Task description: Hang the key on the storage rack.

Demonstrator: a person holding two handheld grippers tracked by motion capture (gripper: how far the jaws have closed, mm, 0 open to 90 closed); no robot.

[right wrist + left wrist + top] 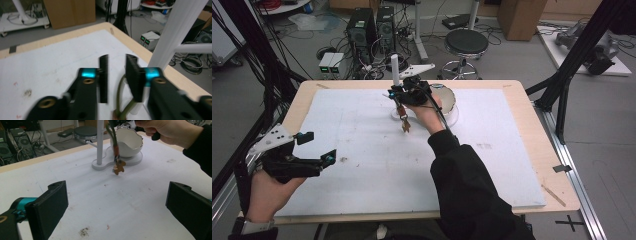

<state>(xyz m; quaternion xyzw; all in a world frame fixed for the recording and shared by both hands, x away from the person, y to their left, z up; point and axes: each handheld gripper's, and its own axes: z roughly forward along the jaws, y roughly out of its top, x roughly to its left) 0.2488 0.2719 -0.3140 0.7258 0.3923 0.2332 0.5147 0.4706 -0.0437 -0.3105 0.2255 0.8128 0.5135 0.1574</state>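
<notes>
cluttered lab room; stained white mat covers wooden table.

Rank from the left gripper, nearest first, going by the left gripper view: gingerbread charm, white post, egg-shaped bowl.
1. gingerbread charm, dangling ahead, in front of the stand base.
2. white post, just behind, slightly left.
3. egg-shaped bowl, behind, to the right.

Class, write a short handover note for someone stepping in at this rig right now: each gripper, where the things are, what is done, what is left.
Left gripper: open, holds nothing, low at the table's near left.
Right gripper: raised beside the white stand's post; a green cord hangs from it, though the jaws show a gap, so grip unclear.
Gingerbread-man ornament: dangling on that cord above the white mat.
Eggshell-shaped bowl: on the stand's base.
Done: ornament lifted.
Left: probably hanging it on the stand.
</notes>
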